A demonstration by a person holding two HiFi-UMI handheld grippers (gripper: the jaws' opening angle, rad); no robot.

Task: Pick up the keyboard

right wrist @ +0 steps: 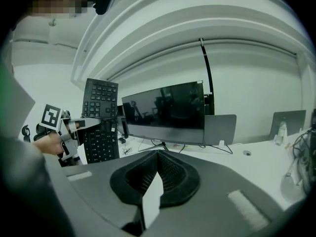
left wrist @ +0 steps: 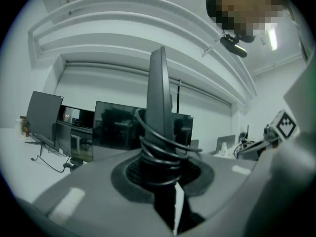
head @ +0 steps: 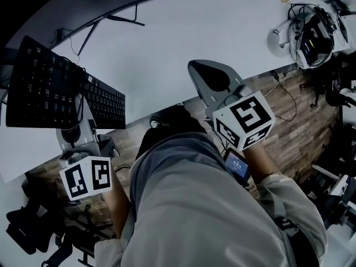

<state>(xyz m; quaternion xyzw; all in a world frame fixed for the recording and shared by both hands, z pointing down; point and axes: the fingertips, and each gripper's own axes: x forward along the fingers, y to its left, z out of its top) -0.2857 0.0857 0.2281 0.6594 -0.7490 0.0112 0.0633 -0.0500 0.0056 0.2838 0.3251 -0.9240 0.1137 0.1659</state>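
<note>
A: Surroundings?
B: White worktop (head: 183, 32), mostly bare. A dark flat monitor on a thin stand (right wrist: 165, 112) sits at its far side, with cables trailing under it. A tangle of black leads and a headset (head: 311, 35) lies at the far right corner. Wooden plank floor (head: 300, 110) below.

A: Anything blocking?
B: Nothing between the tools. The right tool (right wrist: 155, 174) has its jaws together with nothing in them, over the worktop's near edge.

A: The task item?
B: A black rectangular full-size keyboard (head: 55, 88), up off the worktop at the left and standing nearly on end. The right gripper view shows its key face. The left gripper view shows it edge-on.

A: Held how?
B: The left tool (left wrist: 158, 167) is clamped on its lower edge. The keyboard's black cable (left wrist: 158, 152) is looped round the body in several turns just above the jaws.
</note>
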